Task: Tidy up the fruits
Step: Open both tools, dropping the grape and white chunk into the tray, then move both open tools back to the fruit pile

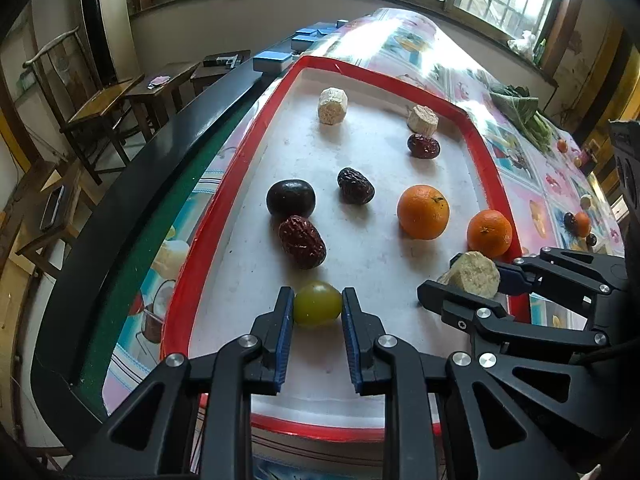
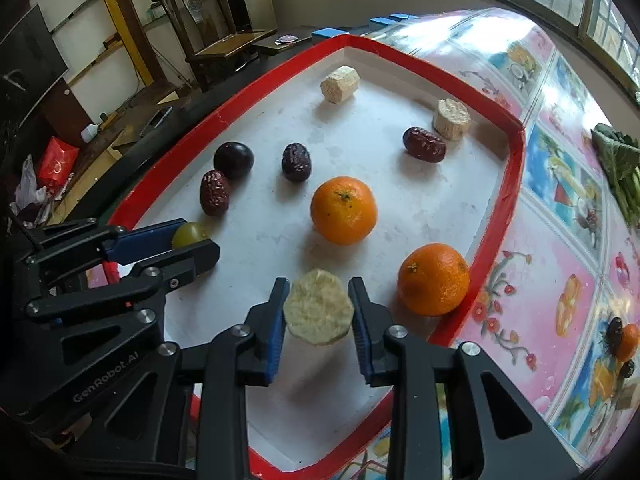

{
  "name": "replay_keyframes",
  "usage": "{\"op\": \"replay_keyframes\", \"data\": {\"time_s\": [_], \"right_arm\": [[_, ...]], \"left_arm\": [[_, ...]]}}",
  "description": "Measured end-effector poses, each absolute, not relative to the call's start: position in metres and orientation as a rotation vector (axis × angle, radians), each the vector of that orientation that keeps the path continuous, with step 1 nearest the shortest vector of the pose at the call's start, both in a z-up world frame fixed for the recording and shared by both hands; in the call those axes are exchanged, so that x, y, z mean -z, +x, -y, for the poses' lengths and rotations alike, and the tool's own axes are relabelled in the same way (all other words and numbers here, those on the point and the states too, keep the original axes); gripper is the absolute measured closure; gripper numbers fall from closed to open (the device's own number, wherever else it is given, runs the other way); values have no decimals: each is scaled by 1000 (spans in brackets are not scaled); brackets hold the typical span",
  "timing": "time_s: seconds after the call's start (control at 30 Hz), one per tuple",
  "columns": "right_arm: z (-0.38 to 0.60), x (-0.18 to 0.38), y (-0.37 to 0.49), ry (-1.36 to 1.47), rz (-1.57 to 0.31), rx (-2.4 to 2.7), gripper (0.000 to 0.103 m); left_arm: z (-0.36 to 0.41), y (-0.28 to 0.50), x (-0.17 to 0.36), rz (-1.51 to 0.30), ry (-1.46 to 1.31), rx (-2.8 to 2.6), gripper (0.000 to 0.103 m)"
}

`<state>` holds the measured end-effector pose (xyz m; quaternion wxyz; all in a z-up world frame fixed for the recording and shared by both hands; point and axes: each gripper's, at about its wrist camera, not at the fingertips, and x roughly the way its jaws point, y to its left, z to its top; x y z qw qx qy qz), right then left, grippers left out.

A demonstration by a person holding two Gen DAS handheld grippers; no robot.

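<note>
We pinch a green grape (image 1: pixel 318 304) in our left gripper (image 1: pixel 318 306) at the near end of the red-rimmed tray (image 1: pixel 486 168); our right gripper (image 2: pixel 319 307) clamps a pale chunk (image 2: pixel 319 307) beside an orange (image 2: pixel 434 279).

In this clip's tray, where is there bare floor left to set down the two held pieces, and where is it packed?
Bare floor: the near strip of the red-rimmed tray below the right gripper holding the pale chunk; and the middle stretch between the larger orange and far pale chunk. Crowded: around the dark plum and dates beyond the left gripper holding the green grape.
</note>
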<state>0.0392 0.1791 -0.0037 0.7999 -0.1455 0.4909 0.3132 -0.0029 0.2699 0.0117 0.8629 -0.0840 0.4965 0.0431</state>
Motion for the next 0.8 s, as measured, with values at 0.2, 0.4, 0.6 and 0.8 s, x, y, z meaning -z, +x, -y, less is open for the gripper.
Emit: {"op": "replay_keyframes", "data": {"time_s": [0.2, 0.4, 0.6, 0.8], "right_arm": [[-174, 2, 41, -321, -1049, -655, 54], [-167, -7, 37, -319, -1028, -645, 50], [-154, -23, 27, -312, -979, -639, 36], [-119, -40, 19, -295, -926, -547, 13]], "left_arm": [[-270, -2, -12, -1054, -174, -100, 76], [-274, -7, -15, -1050, -193, -140, 61], [-270, -11, -23, -1036, -194, -172, 58], [-252, -13, -35, -999, -166, -191, 51]]}}
